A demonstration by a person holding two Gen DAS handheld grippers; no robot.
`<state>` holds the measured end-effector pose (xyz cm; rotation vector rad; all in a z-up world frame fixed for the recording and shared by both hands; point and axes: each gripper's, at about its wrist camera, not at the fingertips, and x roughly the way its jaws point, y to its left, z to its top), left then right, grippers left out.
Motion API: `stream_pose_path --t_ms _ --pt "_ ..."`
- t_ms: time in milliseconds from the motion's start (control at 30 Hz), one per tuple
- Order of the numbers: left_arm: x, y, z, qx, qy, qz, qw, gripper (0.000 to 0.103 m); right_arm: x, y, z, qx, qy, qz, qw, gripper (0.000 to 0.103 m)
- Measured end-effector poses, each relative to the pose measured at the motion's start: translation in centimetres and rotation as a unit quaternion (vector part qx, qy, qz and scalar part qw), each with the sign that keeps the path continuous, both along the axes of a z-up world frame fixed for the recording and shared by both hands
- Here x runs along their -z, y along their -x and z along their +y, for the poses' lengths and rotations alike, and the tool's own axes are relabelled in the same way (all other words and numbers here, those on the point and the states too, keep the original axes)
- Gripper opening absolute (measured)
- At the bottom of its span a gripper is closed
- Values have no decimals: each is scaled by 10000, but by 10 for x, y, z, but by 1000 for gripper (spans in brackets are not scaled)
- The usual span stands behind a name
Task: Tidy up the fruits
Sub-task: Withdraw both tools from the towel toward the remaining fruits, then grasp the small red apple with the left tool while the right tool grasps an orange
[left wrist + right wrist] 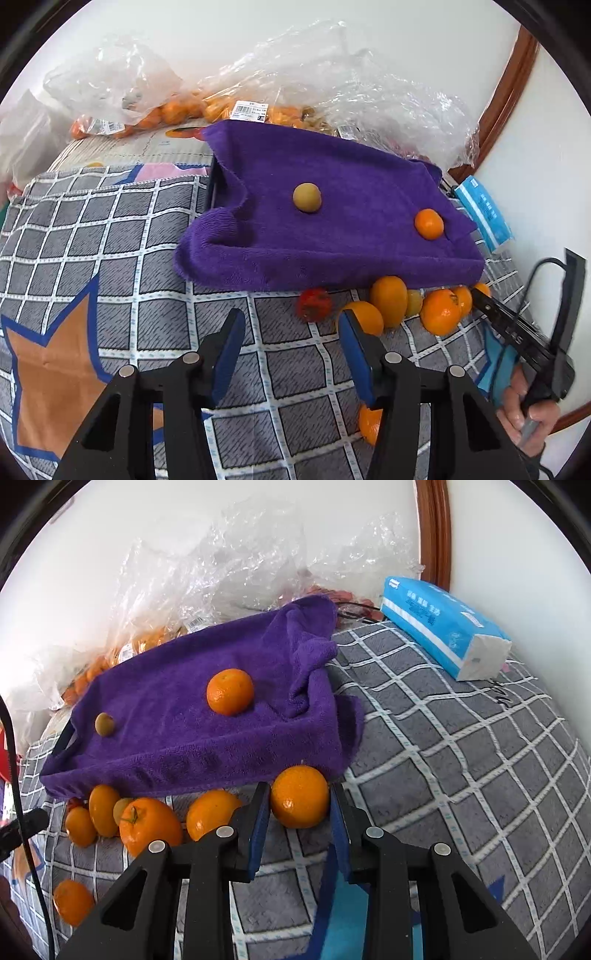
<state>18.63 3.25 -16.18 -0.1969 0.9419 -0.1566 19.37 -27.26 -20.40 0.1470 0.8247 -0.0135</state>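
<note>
A purple towel (332, 206) covers a raised tray; it also shows in the right wrist view (184, 731). On it lie a yellow-green fruit (307, 197) and a small orange (429, 223), also seen from the right wrist as fruit (104, 724) and orange (229, 691). Several oranges (389, 301) and a red fruit (314, 304) lie on the checked cloth before the towel. My left gripper (291, 332) is open and empty above the cloth. My right gripper (299, 801) has its pads around an orange (300, 796) at the towel's front edge.
Clear plastic bags (177, 92) with more oranges lie behind the towel by the wall. A blue tissue pack (443, 627) lies at the right on the checked cloth (461, 757). One orange (73, 901) lies apart, near the front left.
</note>
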Motion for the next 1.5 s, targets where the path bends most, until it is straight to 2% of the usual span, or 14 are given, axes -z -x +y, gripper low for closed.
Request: stream_pose_path --t_ms 67,133,267,400,600,767,867,933,1100,1233,1500 --pt "4 -4 -4 47 -186 37 9998 44 0 6 -1 0 -10 -3 10000 32" --pt "8 -7 -5 104 -177 89 9997 39 1 14 -3 -11 -111 -21 9999 32" --pt "10 -12 -9 346 -77 60 9994 39 -1 22 -1 -60 -130 -133 9998 32" --pt "15 -16 -15 486 -160 23 9987 39 -2 23 0 -63 -102 -201 9997 32" --pt "20 -16 -20 504 -216 -211 9983 39 -1 21 0 -128 -138 -159 9997 32" --pt "21 -18 -23 525 -263 -336 9977 39 -1 22 6 -178 56 -180 9997 32" --pt "22 -21 -21 564 -136 -327 9978 33 -2 23 7 -191 97 -238 9995 32" --pt "23 -24 -20 513 -91 -308 9982 23 -1 23 5 -181 39 -246 9995 32" --pt "22 -20 -18 457 -35 -380 9982 23 -2 24 1 -105 -83 -296 9995 32" --pt "17 -14 -10 331 96 -546 9979 23 -5 27 1 -116 -113 -403 9991 32" --pt "9 0 -8 266 119 -848 9960 23 -8 32 1 -152 -152 -530 9984 32"
